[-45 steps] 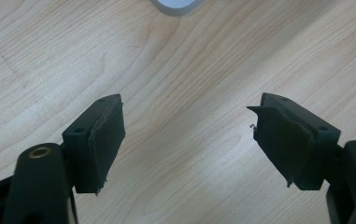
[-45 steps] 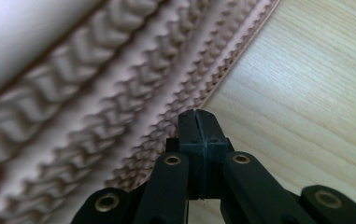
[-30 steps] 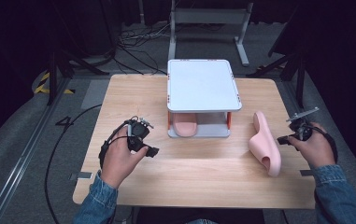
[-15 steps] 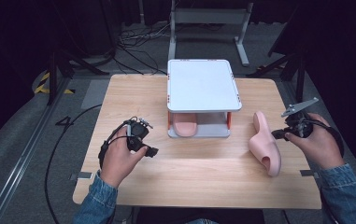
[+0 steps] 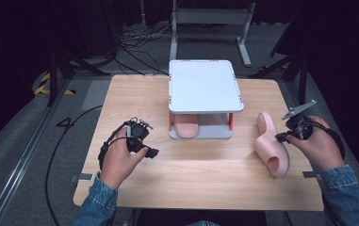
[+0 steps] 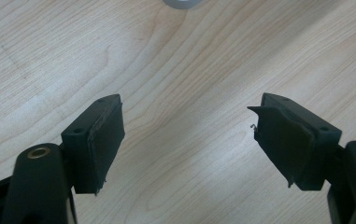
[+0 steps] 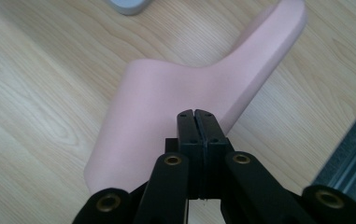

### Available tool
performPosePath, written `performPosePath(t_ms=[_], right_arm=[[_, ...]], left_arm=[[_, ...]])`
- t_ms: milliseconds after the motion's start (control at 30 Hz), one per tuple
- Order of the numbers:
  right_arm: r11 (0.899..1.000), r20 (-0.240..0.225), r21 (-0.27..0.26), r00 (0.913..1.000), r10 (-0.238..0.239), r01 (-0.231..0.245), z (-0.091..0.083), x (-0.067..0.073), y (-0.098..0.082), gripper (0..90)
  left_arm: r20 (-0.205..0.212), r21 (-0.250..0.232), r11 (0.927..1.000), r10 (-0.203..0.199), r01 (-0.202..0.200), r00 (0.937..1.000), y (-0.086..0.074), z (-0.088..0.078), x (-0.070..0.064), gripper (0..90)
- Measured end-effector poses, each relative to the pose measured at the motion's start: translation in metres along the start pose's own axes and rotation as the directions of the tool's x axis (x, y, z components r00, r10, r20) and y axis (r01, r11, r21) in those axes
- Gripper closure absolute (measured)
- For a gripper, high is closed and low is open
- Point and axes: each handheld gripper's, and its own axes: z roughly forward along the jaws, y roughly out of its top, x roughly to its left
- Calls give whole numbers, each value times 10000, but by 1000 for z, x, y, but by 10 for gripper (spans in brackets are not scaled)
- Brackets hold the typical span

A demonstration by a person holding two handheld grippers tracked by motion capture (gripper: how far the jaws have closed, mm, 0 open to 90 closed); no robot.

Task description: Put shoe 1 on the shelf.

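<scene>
The pink slipper (image 5: 271,146) stood on its side on the table (image 5: 205,174), right of the rack (image 5: 204,89). The right claw (image 7: 196,116) was shut tight just beside it, gripping nothing. The left claw (image 6: 185,135) gaped empty over bare wood.

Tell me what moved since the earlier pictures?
The right gripper went from beside the pink slipper in onto its strap, jaws shut. Whether they pinch it, I cannot tell. The slipper, the left gripper, open, and the slipper under the white shelf stayed put.
</scene>
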Motion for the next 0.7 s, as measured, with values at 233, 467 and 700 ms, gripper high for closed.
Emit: performPosePath(t_ms=[233,467,700], right_arm=[[9938,872,706,9930,796,-858,0,-27,-29,900],[9803,76,876,9842,1770,-1770,21,-43,-61,900],[9806,-1092,867,9767,1847,-1757,47,-25,-66,892]], left_arm=[[-3,-19,10000,-19,19,10000,0,0,0,242],[-22,39,10000,-35,35,10000,1,1,0,242],[0,66,10000,24,-24,10000,1,2,-1,242]])
